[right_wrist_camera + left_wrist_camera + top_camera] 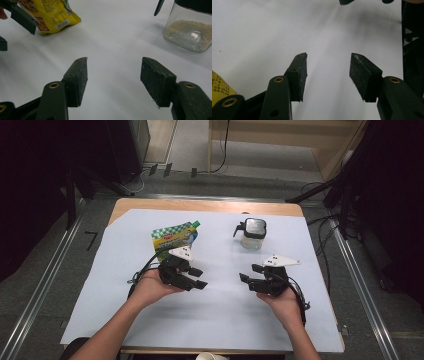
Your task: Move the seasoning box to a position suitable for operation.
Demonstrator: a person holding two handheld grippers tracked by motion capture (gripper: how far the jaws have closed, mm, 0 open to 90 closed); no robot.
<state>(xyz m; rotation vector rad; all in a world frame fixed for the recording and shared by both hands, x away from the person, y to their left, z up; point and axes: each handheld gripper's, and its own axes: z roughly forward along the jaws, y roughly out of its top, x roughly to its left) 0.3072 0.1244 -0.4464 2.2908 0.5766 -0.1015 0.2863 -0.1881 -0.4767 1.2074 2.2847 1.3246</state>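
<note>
With both sets of fingers wide apart and empty, better to steer the left gripper (198, 277) squarely onto the pouch (175, 239) left of centre, right gripper (250, 274) toward the jar (252, 234).

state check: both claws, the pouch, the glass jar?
left claw: open, nothing between its jaws, held over the white sheet.
right claw: open, holding nothing, apart from the jar.
pouch: on the sheet past the left claw, spout cap on, untouched.
glass jar: upright, black lid on, a low layer of brown granules inside.
</note>
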